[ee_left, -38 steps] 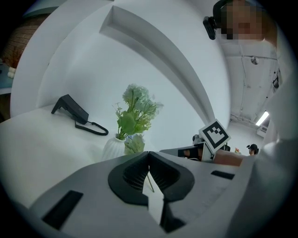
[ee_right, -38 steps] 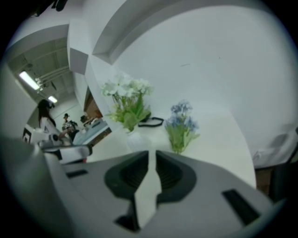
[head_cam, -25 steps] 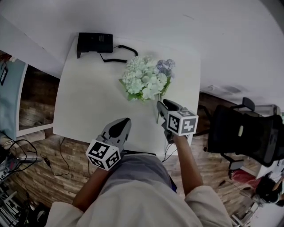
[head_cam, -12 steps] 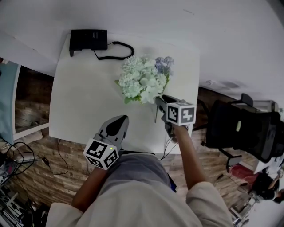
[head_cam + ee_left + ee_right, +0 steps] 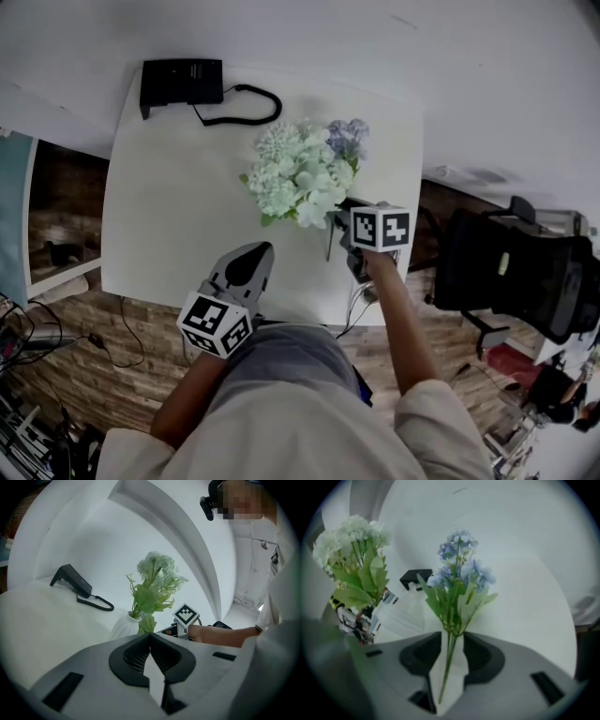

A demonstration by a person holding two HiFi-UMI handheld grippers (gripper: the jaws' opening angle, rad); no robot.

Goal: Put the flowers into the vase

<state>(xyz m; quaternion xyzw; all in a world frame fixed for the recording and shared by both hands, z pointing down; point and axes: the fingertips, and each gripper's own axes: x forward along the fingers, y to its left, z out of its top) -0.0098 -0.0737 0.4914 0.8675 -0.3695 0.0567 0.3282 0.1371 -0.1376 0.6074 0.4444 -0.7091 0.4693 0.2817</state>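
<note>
Reaching for the blue flower sprig point(image 5: 459, 573) on the table point(image 5: 169, 187) beside the vase point(image 5: 123, 626) of white flowers point(image 5: 295, 173), the right gripper point(image 5: 450, 644) has just been opening its fingers, now released around the stem, and must next close there; the left gripper point(image 5: 150, 637) is clenched and empty.

vase point(image 5: 123, 626) base hidden (head view: under the flowers point(image 5: 302, 178))

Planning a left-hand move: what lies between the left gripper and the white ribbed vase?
Only bare white tabletop separates left gripper from vase, shown in the head view.
</note>
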